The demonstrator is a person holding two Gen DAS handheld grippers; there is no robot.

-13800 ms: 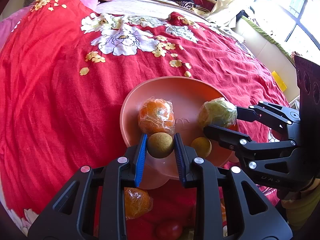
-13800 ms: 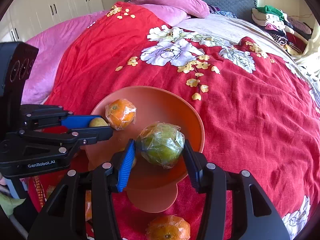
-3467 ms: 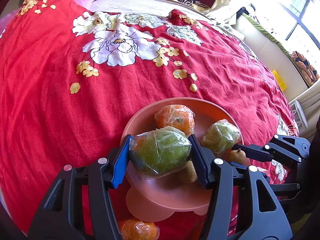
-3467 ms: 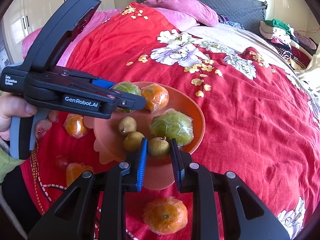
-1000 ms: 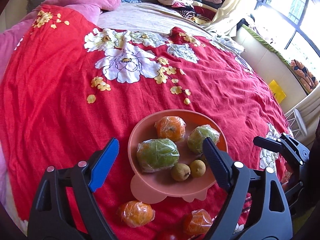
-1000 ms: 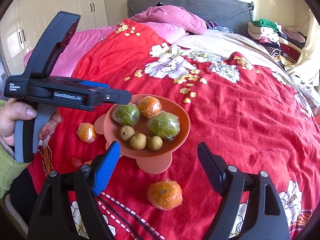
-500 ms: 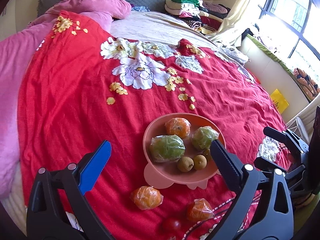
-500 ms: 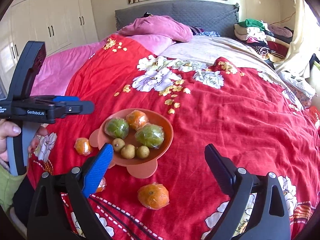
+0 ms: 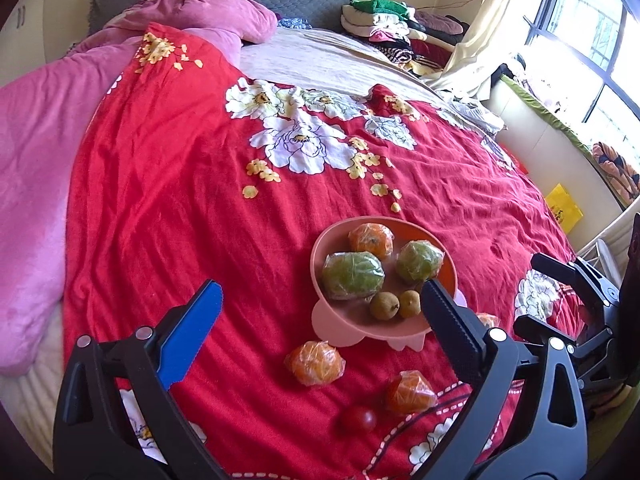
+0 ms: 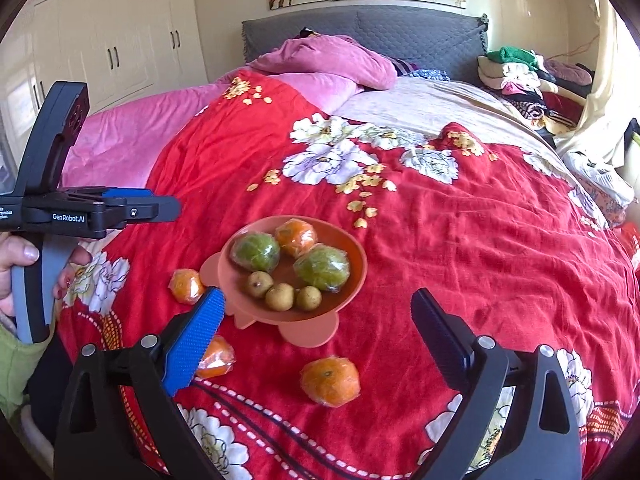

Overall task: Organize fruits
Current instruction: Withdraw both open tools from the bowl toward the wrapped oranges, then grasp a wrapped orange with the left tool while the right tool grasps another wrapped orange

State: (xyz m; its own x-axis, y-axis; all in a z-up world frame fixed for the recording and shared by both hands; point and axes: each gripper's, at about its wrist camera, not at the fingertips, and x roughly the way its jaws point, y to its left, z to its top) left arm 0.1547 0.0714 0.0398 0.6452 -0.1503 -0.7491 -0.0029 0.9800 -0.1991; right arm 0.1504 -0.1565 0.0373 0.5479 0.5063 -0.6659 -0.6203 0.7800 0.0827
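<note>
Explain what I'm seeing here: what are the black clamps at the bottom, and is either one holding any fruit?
Each clamp is a hand-held gripper, carried by a person, with a camera that looks forward along its two fingers. One picture comes from the left hand-held gripper, the other from the right hand-held gripper. In the right view the left one also shows from the side, with the person's hand on its handle. Both stand wide open and hold nothing.

Below lies a bed with a red flowered blanket. On it stands a pink bowl holding two green wrapped fruits, one wrapped orange and three small brown fruits. Three more wrapped oranges, such as the nearest orange, lie loose on the blanket, as does a small red fruit.
</note>
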